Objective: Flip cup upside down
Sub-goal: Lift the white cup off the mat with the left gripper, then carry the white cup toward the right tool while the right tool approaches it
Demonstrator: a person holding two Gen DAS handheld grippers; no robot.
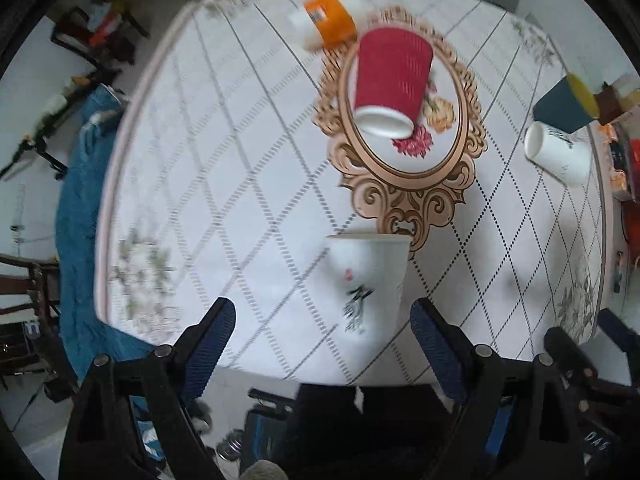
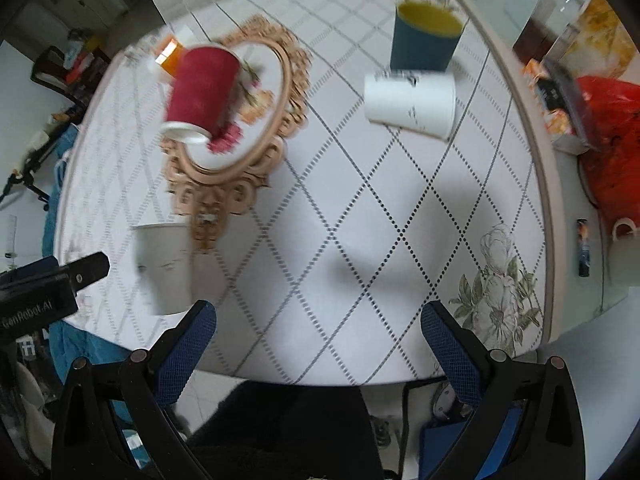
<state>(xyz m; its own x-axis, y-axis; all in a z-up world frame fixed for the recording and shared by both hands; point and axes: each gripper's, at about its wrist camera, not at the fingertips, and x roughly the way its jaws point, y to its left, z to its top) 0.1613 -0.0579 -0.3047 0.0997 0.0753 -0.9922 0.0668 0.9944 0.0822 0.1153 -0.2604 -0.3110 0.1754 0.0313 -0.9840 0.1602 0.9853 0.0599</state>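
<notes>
Fingers apart on my left gripper [image 1: 322, 338], lined up toward the near white cup [image 1: 368, 280]; right gripper [image 2: 318, 340] spread, idle.

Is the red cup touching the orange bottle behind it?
Cannot tell. In the left wrist view the red cup overlaps the orange bottle; the right wrist view is too blurred to show contact or a gap.

Bare table [image 2: 340, 240] centre, cups ringing it, seemingly apart
</notes>
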